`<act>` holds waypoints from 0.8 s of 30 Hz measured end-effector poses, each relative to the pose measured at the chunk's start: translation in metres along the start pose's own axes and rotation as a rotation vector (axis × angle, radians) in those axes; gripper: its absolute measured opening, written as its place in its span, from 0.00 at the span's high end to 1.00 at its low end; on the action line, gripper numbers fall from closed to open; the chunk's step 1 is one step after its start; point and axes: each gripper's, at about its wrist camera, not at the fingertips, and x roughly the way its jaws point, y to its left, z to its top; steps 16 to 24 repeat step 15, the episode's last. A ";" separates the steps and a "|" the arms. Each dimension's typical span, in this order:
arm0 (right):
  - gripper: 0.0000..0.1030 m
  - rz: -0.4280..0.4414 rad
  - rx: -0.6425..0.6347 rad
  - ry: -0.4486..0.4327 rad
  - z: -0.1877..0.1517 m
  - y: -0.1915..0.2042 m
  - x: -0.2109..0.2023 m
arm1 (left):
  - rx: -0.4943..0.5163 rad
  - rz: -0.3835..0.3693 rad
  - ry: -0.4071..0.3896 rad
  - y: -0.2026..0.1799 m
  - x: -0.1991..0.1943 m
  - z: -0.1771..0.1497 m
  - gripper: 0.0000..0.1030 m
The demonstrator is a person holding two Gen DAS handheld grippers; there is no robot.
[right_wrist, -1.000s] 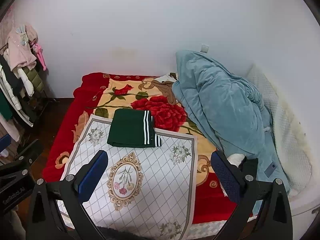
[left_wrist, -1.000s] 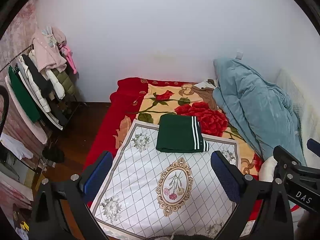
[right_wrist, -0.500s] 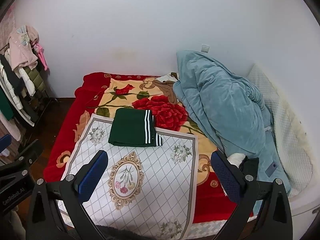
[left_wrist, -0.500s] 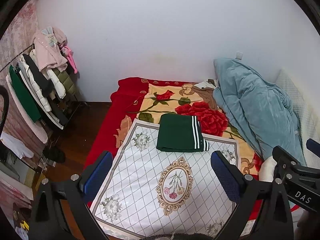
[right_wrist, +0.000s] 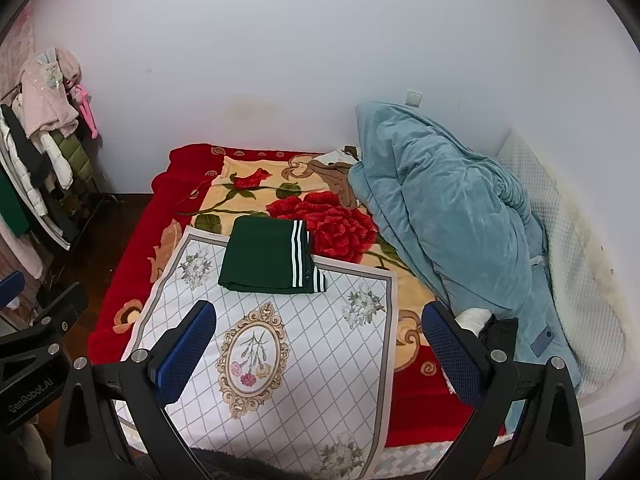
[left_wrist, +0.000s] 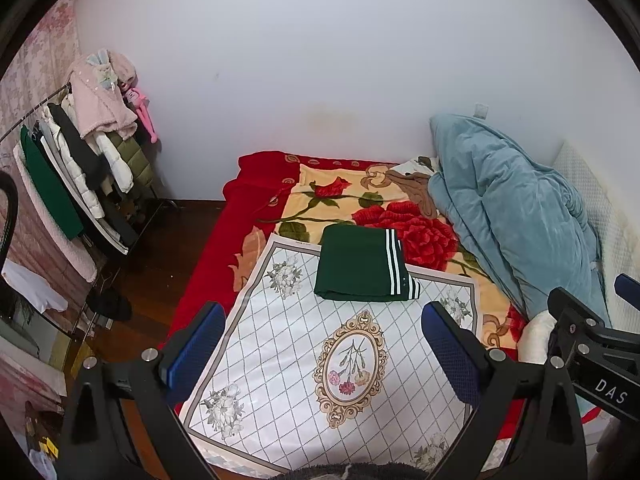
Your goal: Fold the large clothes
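So both claws are just hanging above the near end of the bed, spread wide with nothing between the blue pads: left claw (left_wrist: 324, 346) and right claw (right_wrist: 318, 342) at the bottom of their frames. The green garment (left_wrist: 362, 264) with white stripes is already folded into a neat rectangle, sitting mid-frame on the far edge of the white floral mat (left_wrist: 304, 364), partly over the red rose blanket (left_wrist: 404, 230). Crumpled teal duvet (right_wrist: 448, 216) fills the right side, clothes rack (left_wrist: 76, 168) at the left.
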 end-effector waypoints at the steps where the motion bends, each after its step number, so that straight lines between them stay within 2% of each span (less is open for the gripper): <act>1: 0.00 0.002 -0.004 -0.001 0.002 0.001 0.002 | 0.000 0.000 -0.001 0.000 0.000 0.000 0.03; 24: 0.00 0.006 -0.014 -0.004 0.009 0.004 0.005 | -0.010 0.000 0.000 0.003 -0.002 0.001 0.03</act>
